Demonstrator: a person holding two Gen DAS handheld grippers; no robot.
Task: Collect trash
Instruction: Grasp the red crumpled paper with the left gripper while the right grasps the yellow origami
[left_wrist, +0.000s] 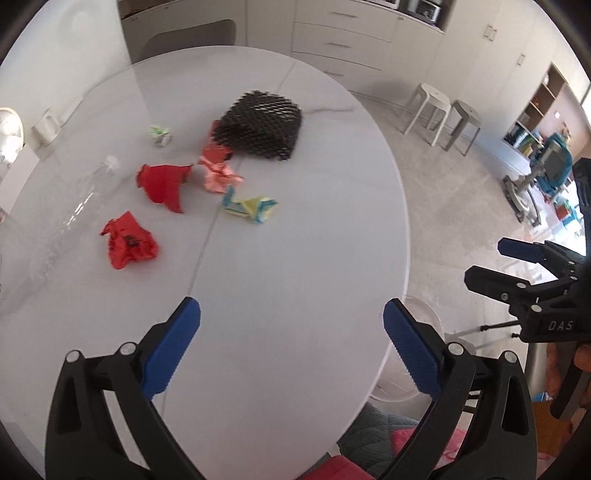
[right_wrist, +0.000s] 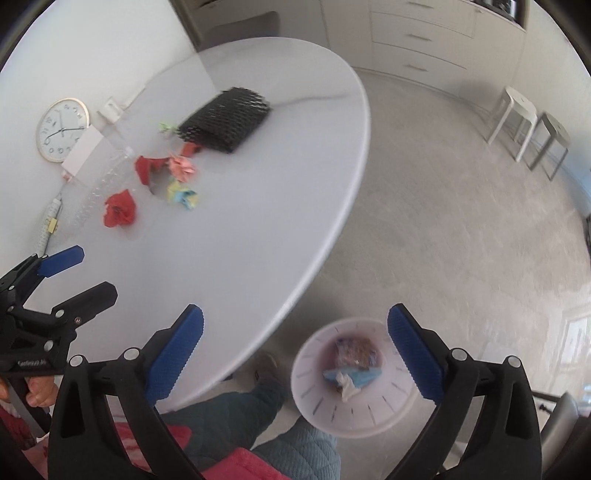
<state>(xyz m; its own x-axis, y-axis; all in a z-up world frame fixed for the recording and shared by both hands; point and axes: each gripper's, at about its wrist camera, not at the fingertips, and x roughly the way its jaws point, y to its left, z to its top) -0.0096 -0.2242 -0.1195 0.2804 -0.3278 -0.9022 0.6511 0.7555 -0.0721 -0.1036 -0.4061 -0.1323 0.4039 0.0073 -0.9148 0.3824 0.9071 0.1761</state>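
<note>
Both grippers' fingers (left_wrist: 173, 354) gape, well short of crumpled papers (left_wrist: 129, 245).

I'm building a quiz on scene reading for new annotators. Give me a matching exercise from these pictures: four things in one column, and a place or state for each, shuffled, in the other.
Things:
1. black mesh basket
2. white bin
3. clear plastic bottle
4. right gripper

Places or states:
A. lying on its side on the table, near its left edge
B. open, with nothing between its fingers
C. on the floor beside the table, with trash already inside
D. on the table, beyond the crumpled papers

Pairs: 1-D, 2-C, 3-A, 4-B
</note>
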